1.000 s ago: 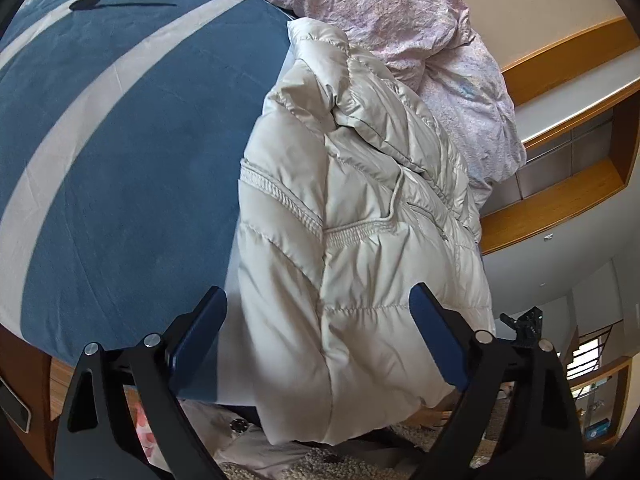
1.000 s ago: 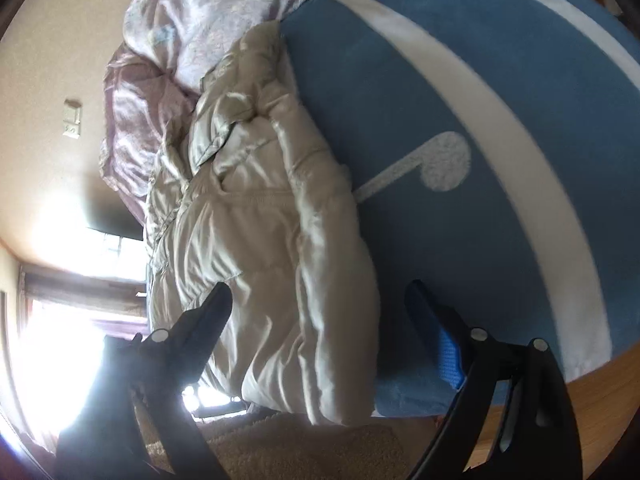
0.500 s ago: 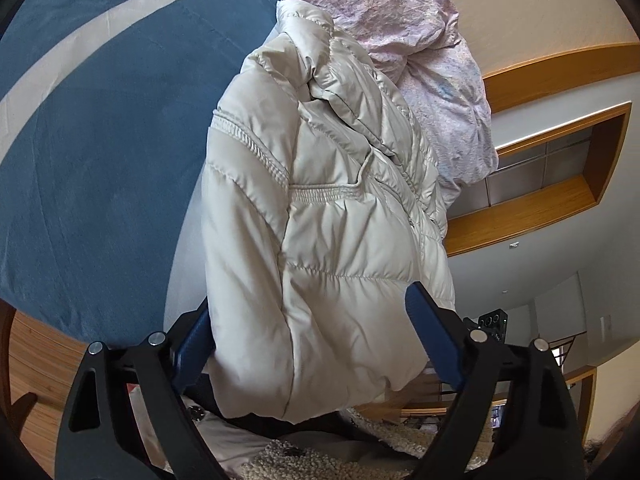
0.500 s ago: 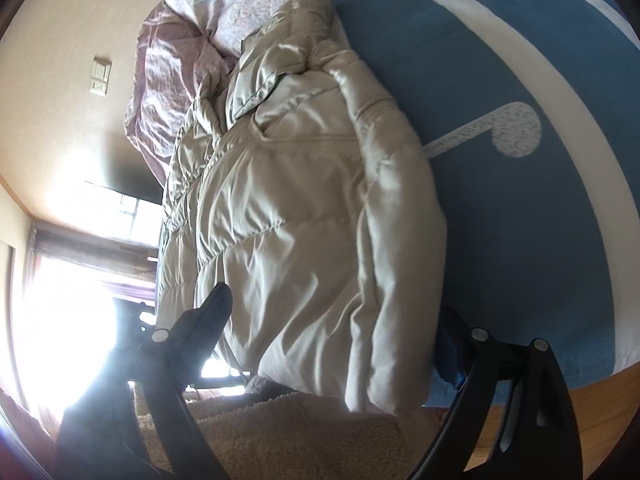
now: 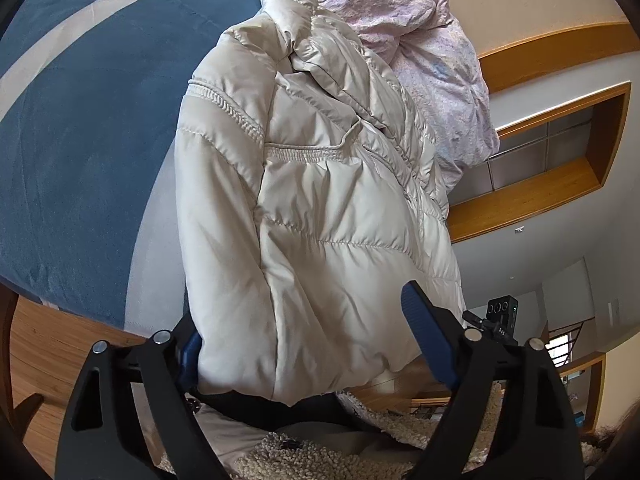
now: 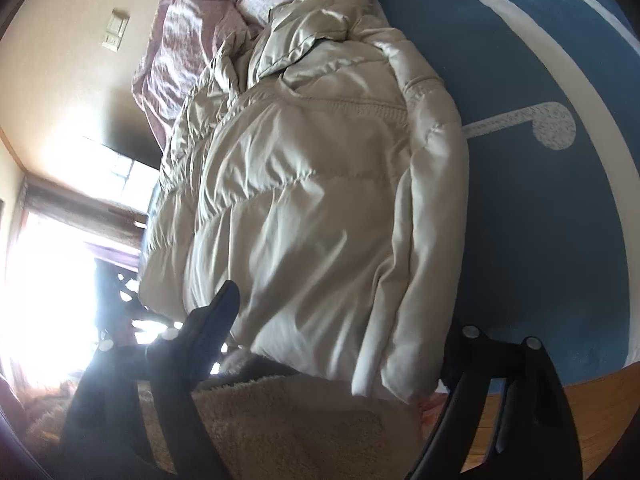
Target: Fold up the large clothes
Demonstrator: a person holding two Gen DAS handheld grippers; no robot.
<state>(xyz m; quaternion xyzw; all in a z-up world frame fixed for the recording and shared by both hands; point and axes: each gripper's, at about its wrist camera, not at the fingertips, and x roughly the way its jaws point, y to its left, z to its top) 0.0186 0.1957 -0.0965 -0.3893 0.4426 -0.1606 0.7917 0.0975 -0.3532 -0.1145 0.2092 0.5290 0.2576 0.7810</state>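
I have both grabbers down at the near bottom edge of the puffy cream coat (image 5: 320,208). My left gripper (image 5: 316,344) is closing with the hem between its jaws, but the pads are not pinching yet. My right gripper (image 6: 344,344) is closing around the hem too, not squeezing it yet. I think this is the grab step. Next I need a firm pinch on both corners, then lift them toward the far collar. The coat lies on the blue bed cover (image 5: 92,128), with the pink quilt (image 5: 404,16) bunched up farther away.
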